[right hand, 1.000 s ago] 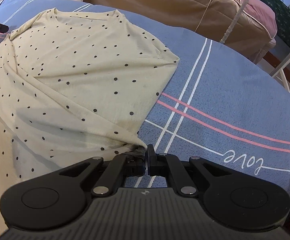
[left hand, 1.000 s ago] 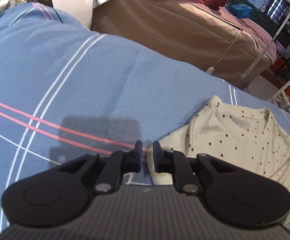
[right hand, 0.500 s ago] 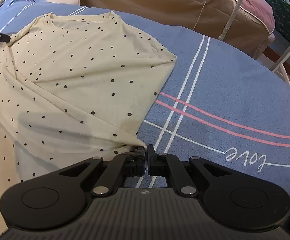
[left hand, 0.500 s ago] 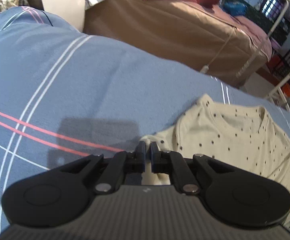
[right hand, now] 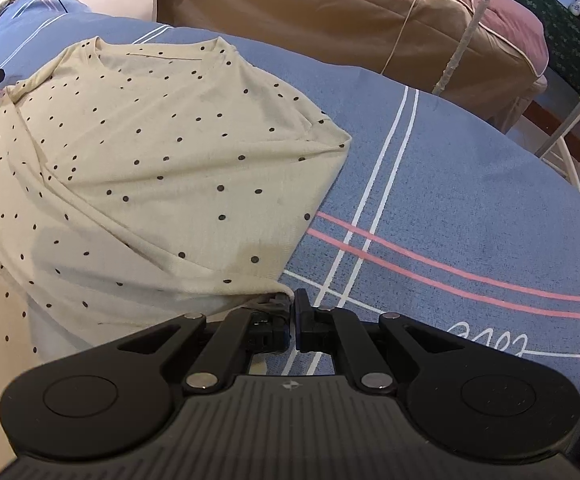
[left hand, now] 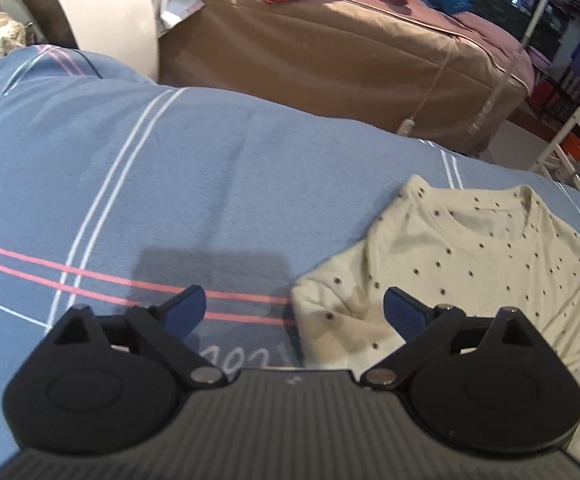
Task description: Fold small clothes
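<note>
Your right claw (right hand: 292, 312) is pinched on the shirt (right hand: 150, 160) hem corner, probably so that side stays taut and lined up for the fold. Your left claw (left hand: 294, 312) is spread wide, holding nothing, hanging over the sleeve (left hand: 330, 320) end, so it looks ready to grab there. The shirt lies flat-ish on the bed (left hand: 170, 184), collar toward the far edge, with some diagonal wrinkles across the body.
</note>
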The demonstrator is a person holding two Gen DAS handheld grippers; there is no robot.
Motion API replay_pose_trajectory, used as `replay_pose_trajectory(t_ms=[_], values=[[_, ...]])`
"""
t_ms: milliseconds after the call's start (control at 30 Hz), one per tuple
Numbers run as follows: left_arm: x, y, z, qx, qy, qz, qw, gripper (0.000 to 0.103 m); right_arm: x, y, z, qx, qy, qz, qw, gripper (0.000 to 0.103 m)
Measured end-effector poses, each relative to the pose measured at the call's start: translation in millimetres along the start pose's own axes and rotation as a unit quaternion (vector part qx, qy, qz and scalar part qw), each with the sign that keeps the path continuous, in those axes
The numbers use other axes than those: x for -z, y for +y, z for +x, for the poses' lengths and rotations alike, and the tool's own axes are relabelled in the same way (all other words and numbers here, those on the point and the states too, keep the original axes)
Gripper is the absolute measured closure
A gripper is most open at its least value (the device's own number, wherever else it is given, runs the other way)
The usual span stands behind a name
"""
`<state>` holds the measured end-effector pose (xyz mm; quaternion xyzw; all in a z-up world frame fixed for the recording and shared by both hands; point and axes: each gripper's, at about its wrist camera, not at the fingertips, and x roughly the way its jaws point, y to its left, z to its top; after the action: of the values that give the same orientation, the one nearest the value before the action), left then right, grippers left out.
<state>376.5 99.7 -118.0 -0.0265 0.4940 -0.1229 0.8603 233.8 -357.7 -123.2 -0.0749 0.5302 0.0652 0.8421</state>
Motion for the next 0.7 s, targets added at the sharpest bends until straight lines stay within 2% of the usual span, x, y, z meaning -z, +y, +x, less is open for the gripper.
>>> replay_pose_trajectory(t_ms=[67,100,133,167,200,333,400,533,600,633,667,700], values=[[2,-8,10,0.024,0.019,-0.011,0.9995,0.007,0,1,-1,0.001,-0.001,0.0,1.0,0.099],[2,-12,17,0.022,0.028,-0.012,0.9993,0.017,0,1,-2,0.0,-0.002,0.001,1.0,0.099],[4,-17,24,0.019,0.037,-0.011,0.9991,0.031,0,2,-3,-0.001,-0.003,0.002,1.0,0.099],[5,-19,27,0.021,0.044,-0.009,0.9988,0.075,-1,2,-4,-0.002,-0.004,0.003,1.0,0.099],[6,-20,29,0.022,0.045,-0.012,0.9987,0.095,-1,3,-5,-0.002,-0.004,0.002,1.0,0.099],[-4,-11,20,0.017,0.023,-0.023,0.9993,0.096,-2,2,-9,-0.007,-0.01,0.005,1.0,0.099],[-14,-3,18,-0.02,0.008,-0.016,0.9996,0.096,-4,2,-10,-0.01,-0.016,0.004,1.0,0.099],[-24,25,31,-0.061,0.017,-0.032,0.9975,0.097,-11,7,1,0.004,-0.014,-0.001,1.0,0.099],[-23,32,31,-0.049,0.016,-0.056,0.9971,0.096,-14,8,10,0.005,-0.006,0.001,1.0,0.099],[-22,31,29,-0.052,0.007,-0.056,0.9971,0.094,-14,9,14,0.006,0.0,-0.005,1.0,0.098],[-21,28,25,-0.06,0.0,-0.046,0.9971,0.088,-15,11,15,0.01,-0.001,-0.012,1.0,0.097],[-20,23,20,-0.076,-0.009,-0.029,0.9967,0.076,-15,11,13,0.017,-0.009,-0.018,1.0,0.095]])
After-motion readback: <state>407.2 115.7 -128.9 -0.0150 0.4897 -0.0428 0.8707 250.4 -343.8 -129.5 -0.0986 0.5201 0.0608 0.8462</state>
